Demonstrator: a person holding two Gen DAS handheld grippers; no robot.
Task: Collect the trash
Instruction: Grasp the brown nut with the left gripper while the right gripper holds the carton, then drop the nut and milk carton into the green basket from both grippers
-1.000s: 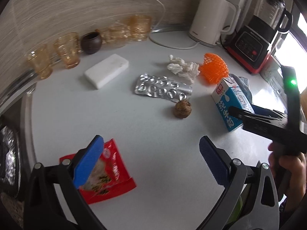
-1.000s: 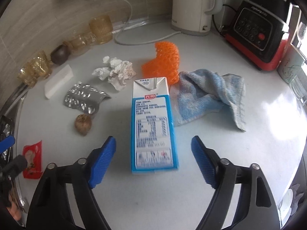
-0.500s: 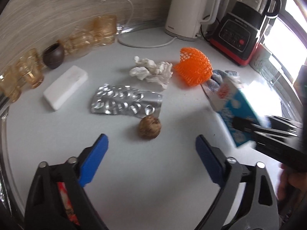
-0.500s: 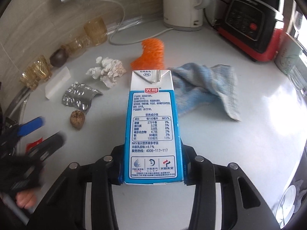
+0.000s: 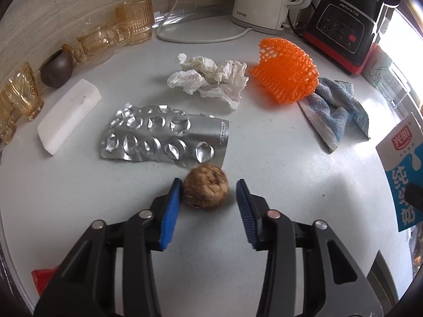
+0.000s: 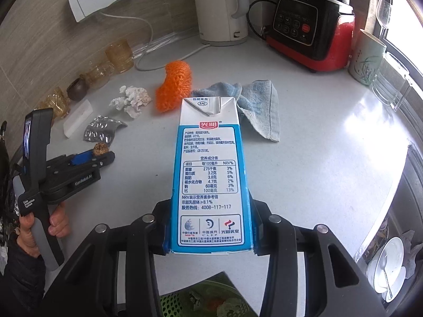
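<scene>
Closing left gripper (image 5: 208, 198) now brackets brown husk ball (image 5: 206, 186), left pad touching, right pad apart; a second ago spread wide. Right gripper (image 6: 210, 237) pinching milk carton (image 6: 210, 174), newly lifted. Beyond: blister pack (image 5: 164, 138), crumpled tissue (image 5: 208, 78) remaining.

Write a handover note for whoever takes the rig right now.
Right claw: shut on the milk carton, lifted off the counter.
Left claw: closing around the brown ball; one pad touches it, the other is apart. Not gripped yet.
On the counter: blister pack, crumpled tissue, orange net, red wrapper at the near edge.
Done: carton picked up.
Left: bin the carton, grip the ball, collect the rest.
</scene>
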